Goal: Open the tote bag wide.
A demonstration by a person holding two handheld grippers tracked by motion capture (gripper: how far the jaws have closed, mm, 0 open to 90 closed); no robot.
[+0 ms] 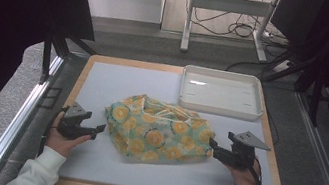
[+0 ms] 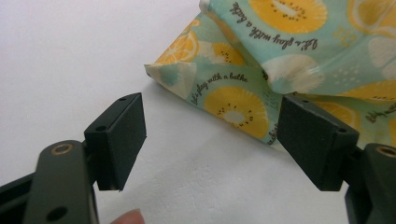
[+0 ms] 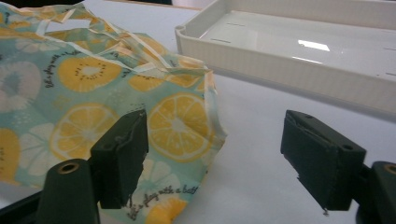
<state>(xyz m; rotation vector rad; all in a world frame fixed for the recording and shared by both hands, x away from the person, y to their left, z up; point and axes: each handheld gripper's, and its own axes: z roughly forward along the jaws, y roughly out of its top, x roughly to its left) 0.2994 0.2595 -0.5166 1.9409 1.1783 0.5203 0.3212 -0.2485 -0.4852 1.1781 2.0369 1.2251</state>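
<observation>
My right claw (image 3: 215,158) stands with jaws wide apart, nothing between the pads. The fruit-print cloth bag (image 3: 93,107) lies crumpled at ten o'clock, its corner reaching behind the left jaw. A white tray (image 3: 289,65) sits at one o'clock on the pale worktop (image 3: 252,154), apart from the bag.

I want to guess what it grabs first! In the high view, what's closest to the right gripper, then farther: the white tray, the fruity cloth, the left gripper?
1. Fruity cloth, just beside the right gripper, mid-mat.
2. White tray, at the back right.
3. Left gripper, past the cloth, on the far left.
</observation>
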